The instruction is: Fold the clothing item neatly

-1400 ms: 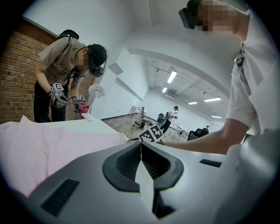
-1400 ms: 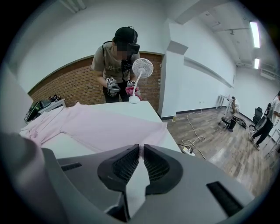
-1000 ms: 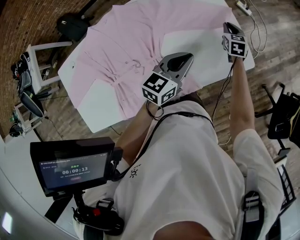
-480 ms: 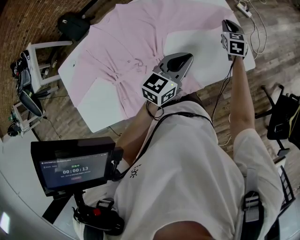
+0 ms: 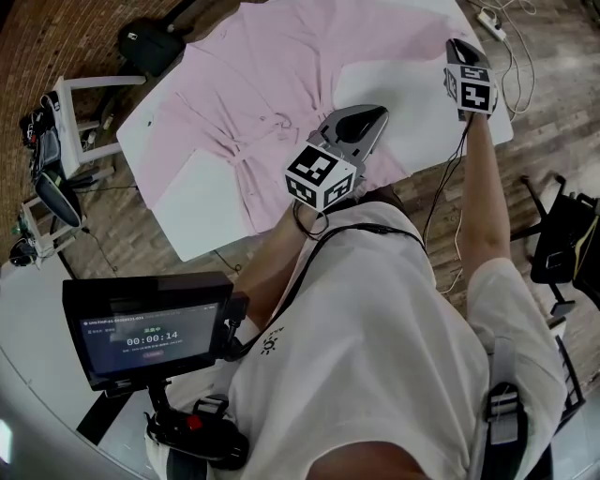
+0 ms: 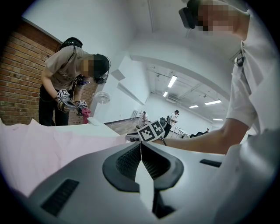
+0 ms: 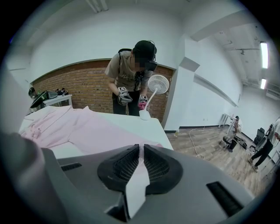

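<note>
A pink shirt (image 5: 272,84) lies spread open on the white table (image 5: 202,202). My left gripper (image 5: 377,114) hovers by the shirt's near hem, over a bare patch of table. Its jaws are shut (image 6: 141,144) with no cloth showing between them; the shirt (image 6: 43,153) lies to its left. My right gripper (image 5: 457,45) is at the shirt's far right edge. In the right gripper view the jaws (image 7: 141,146) stand a narrow slit apart, pink cloth shows in the slit, and the shirt (image 7: 87,127) rises toward them.
A screen on a stand (image 5: 150,333) sits near my left. A white rack (image 5: 70,122) and a black bag (image 5: 155,42) are left of the table. A power strip with cable (image 5: 492,19) and a black chair (image 5: 567,244) are at the right. Another person (image 7: 131,74) works at the table's far end, beside a fan (image 7: 157,83).
My right gripper has risen slightly at the shirt's edge. The left gripper has kept its place.
</note>
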